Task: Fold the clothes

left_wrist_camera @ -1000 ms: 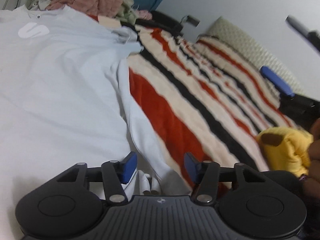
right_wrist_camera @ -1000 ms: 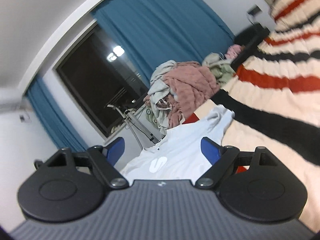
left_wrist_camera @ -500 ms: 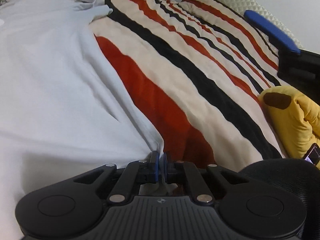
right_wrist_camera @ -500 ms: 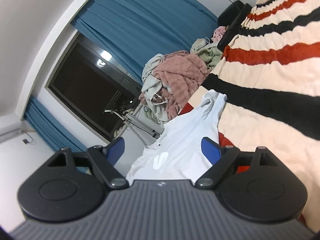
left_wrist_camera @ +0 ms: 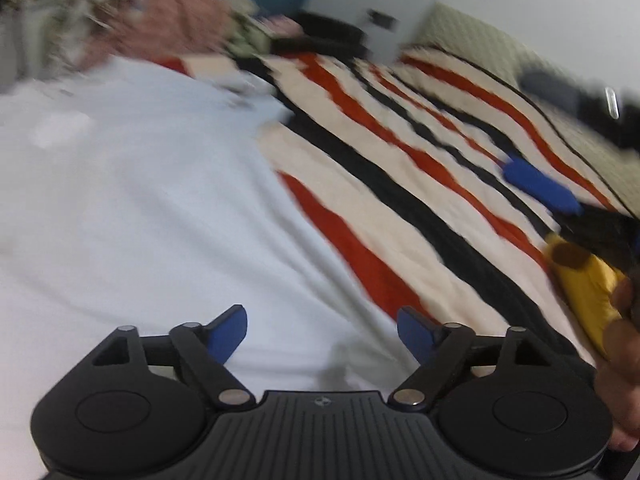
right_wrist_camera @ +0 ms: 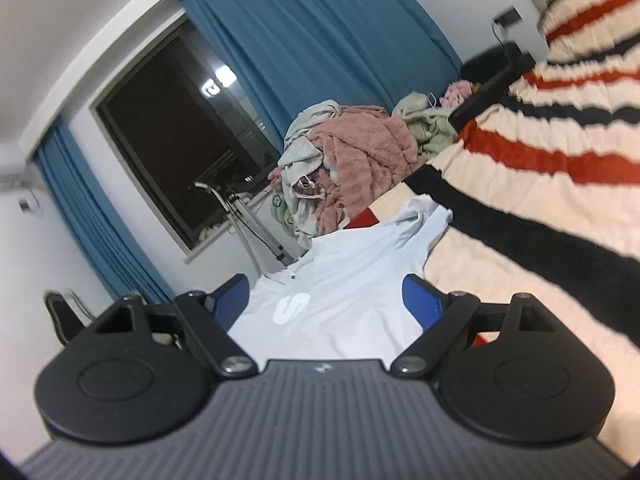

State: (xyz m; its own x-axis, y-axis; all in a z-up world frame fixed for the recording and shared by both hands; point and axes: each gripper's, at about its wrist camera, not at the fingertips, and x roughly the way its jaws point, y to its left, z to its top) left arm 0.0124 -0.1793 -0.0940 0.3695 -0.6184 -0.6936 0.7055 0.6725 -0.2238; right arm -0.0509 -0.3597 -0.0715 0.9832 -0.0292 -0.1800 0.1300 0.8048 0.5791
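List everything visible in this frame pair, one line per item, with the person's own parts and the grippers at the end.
white shirt: 1, white with a pale logo, spread on the blanket's near side
striped blanket: 1, cream, red and black, covering the bed
clothes pile: 1, pink, grey and green, beyond the shirt
curtains: blue, flanking a dark window
yellow plush: 1, yellow with a brown patch, right edge of the blanket
hand: 1, partly seen at the right edge of the left view
left gripper: 1, black with blue pads, open over the shirt
right gripper: 1, same colours, open, facing the shirt
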